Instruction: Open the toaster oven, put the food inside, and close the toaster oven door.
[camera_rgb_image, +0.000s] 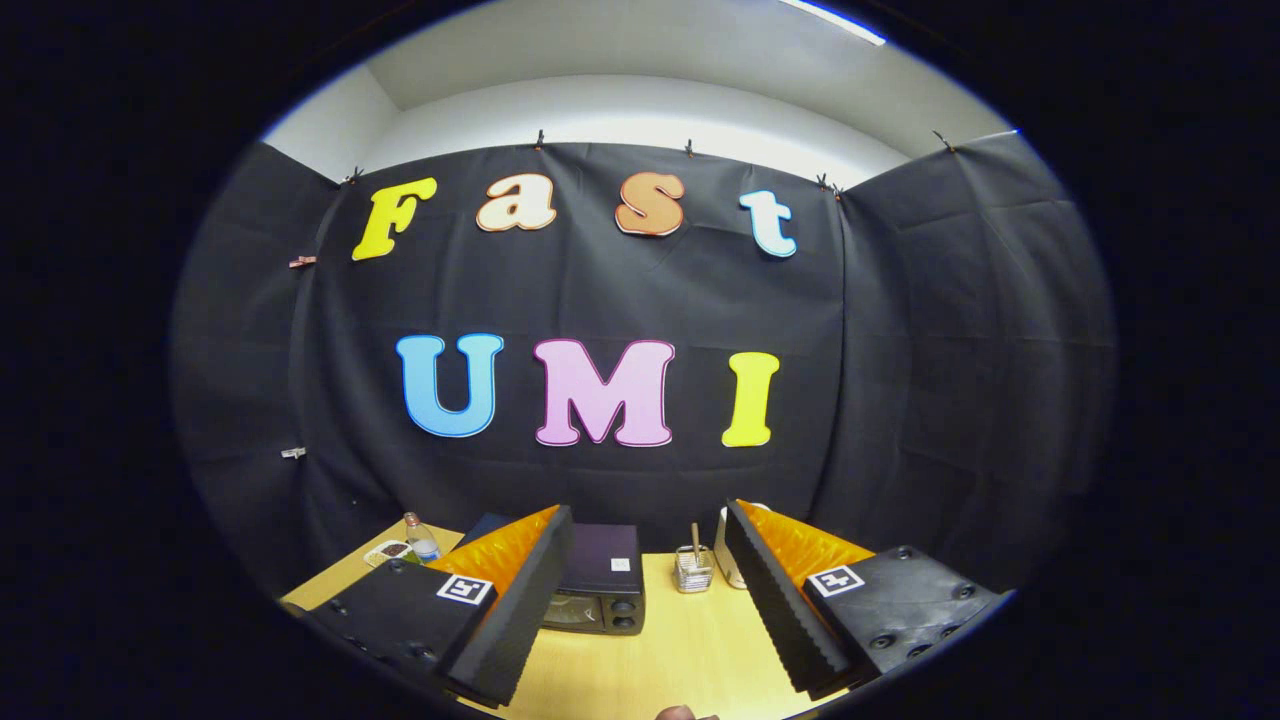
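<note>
Currently the gripper (640, 610) hangs with fingers spread wide and empty above the pale wooden worktop (660, 650), the small black toaster oven (600, 585) just beyond them with its door apparently up, which fits either food inside or loading ahead.

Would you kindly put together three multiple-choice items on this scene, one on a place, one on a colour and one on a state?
1. Where is the toaster oven?
A. On the table beyond the fingers
B. Clamped in the claw
C. On the floor

2. What colour is the table?
A. White
B. Light wood
C. Red

3. How is the claw?
A. Shut on the bottle
B. Shut on nothing
C. Open, holding nothing

Answers: 1 A, it stands on the table past the fingers, partly behind one of them. 2 B, the bare top is pale wood. 3 C, the fingers stand wide apart with only table between them.
</note>
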